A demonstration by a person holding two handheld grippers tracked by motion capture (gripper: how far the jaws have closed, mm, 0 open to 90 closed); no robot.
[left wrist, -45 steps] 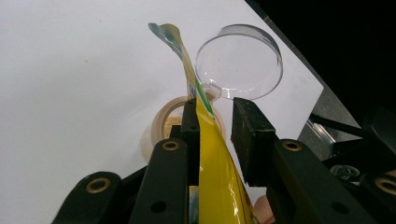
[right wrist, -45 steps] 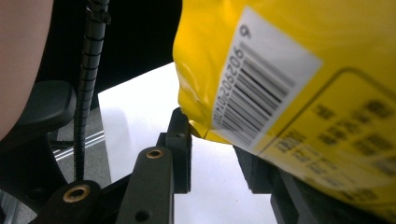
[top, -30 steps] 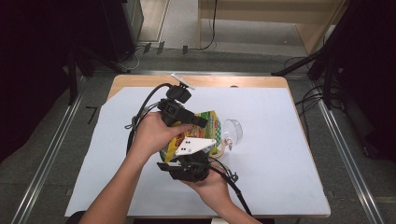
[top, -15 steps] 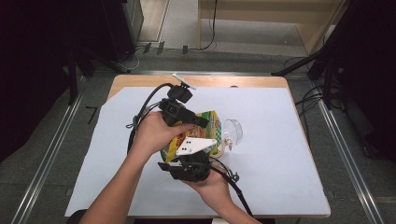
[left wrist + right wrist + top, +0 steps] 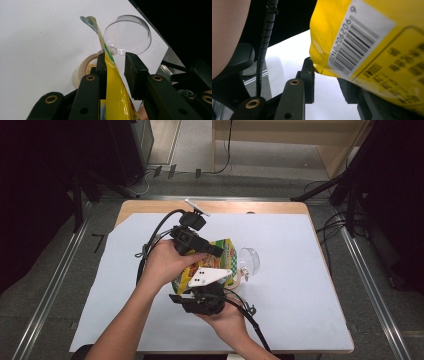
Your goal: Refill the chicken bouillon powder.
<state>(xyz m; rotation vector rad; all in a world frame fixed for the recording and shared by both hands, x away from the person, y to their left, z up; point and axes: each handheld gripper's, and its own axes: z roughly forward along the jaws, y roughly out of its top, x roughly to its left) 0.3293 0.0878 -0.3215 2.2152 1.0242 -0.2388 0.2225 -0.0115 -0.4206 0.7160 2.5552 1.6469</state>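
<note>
The yellow snack bag (image 5: 220, 262) is held above the middle of the desk (image 5: 300, 285), beside a clear plastic cup (image 5: 248, 260). The left gripper (image 5: 115, 67) stands with jaws narrow, the bag's top edge between them, touching one pad. The right gripper (image 5: 325, 80) has narrow jaws at the bag's lower corner; whether they grip it cannot be told.
</note>
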